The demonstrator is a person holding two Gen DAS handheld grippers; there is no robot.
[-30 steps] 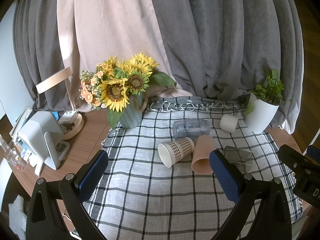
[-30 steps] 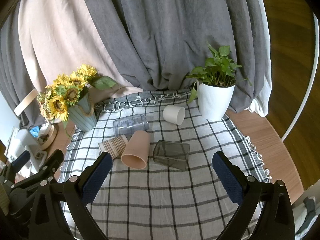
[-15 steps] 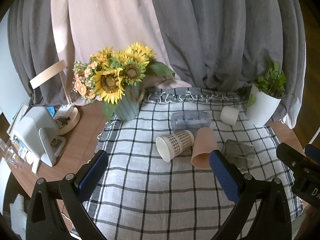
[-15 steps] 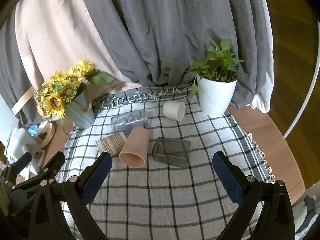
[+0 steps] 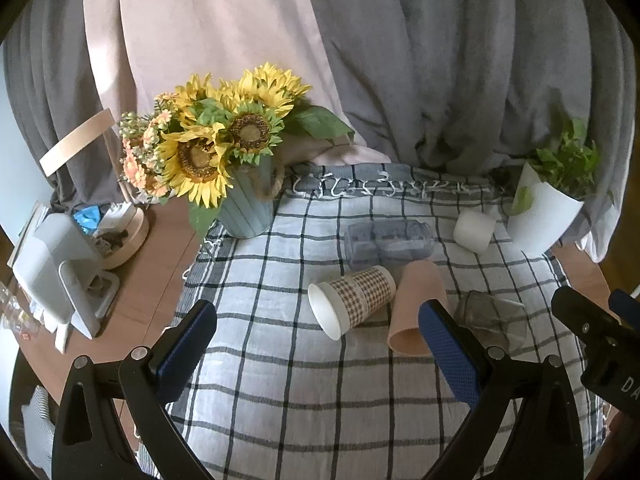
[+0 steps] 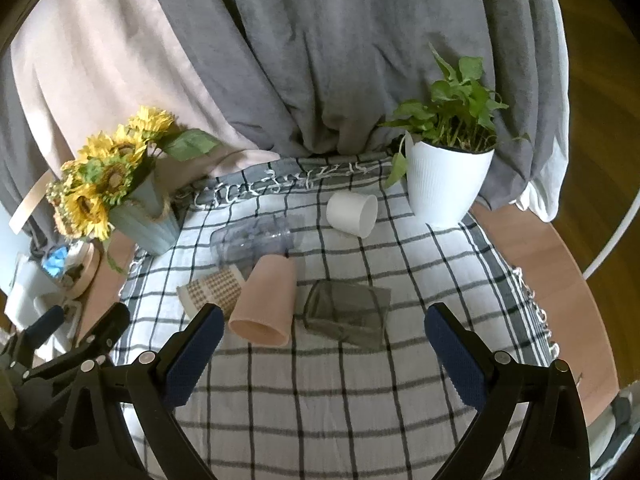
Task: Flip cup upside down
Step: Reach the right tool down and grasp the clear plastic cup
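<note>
Ahead of both wide-open, empty grippers, left (image 5: 318, 344) and right (image 6: 320, 350): salmon-pink plastic cup (image 6: 266, 300) lying sideways, liable to roll if nudged.

I log: checked tablecloth (image 6: 328, 392) – woven cloth, matt | table (image 6: 560, 276) – smooth wood | patterned cup (image 5: 352, 300) – paper | pink cup (image 6: 266, 300) – matt | clear cup (image 6: 256, 240) – glossy plastic | finger pads (image 6: 192, 356) – blue, textured | curtains (image 6: 328, 60) – soft cloth
</note>
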